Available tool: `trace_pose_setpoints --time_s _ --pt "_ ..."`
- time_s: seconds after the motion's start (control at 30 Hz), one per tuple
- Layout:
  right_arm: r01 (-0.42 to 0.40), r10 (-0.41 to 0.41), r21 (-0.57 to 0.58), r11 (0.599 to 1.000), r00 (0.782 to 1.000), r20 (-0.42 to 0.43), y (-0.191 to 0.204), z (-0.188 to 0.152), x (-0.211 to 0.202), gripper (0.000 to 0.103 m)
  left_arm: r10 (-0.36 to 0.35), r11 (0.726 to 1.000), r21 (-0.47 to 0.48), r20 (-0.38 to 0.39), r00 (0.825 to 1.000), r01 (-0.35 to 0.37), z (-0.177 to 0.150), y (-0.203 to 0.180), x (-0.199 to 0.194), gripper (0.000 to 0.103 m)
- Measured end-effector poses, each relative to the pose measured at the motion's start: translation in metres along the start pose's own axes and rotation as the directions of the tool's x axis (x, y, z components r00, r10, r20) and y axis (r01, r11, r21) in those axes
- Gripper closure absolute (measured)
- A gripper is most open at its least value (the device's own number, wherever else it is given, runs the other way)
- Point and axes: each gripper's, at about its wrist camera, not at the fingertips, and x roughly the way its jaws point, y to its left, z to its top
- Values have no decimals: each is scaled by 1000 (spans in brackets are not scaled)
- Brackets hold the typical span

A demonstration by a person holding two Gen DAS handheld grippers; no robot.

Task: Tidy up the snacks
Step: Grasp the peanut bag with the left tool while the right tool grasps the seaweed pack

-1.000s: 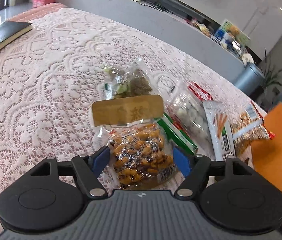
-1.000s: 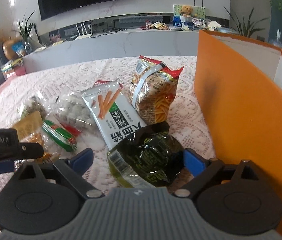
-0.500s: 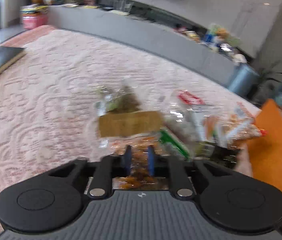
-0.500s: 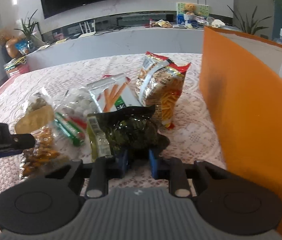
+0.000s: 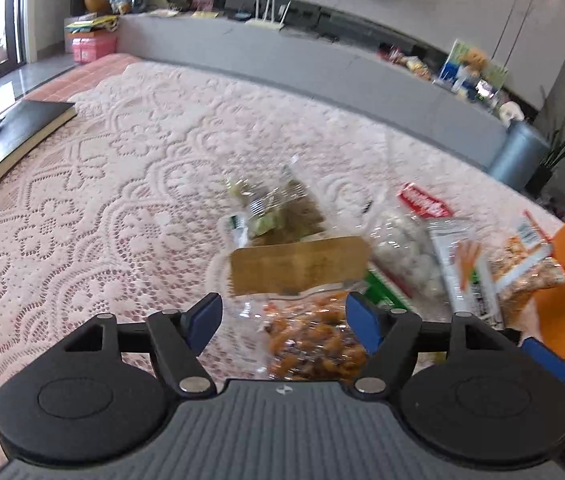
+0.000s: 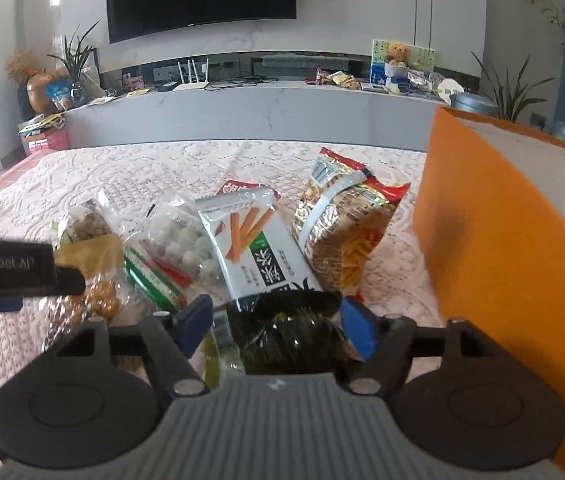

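the left gripper (image 5: 282, 318) has its fingers (image 5: 204, 318) spread wide, one on each side of the nut bag (image 5: 314, 350), which lies on the lace cloth (image 5: 102, 208) covering the worktop; whether the pads touch the bag is hard to tell. its tan label (image 5: 298, 266) faces away from the camera. beyond it lie a clear bag of greenish snacks (image 5: 278, 210), a bag of white balls (image 5: 406, 246) and a white stick packet (image 5: 464, 264).

the right gripper (image 6: 276, 330) is likewise spread, straddling a dark green bag (image 6: 286, 334) resting on the cloth. the stick packet (image 6: 256, 240) and a crisp bag (image 6: 342, 232) lie just beyond, near the orange box (image 6: 502, 264) at the right.
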Motion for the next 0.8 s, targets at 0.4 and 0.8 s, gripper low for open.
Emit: trace_pose_setpoints --time_s 0.4,0.8 --pt "-19 26 92 996 996 -85 -11 -6 18 22 -64 997 45 -27 998 66 -5 -1 17 11" --pt "-75 80 75 994 995 -64 -2 -5 3 37 -178 984 -33 -38 983 176 -4 9 -7 38"
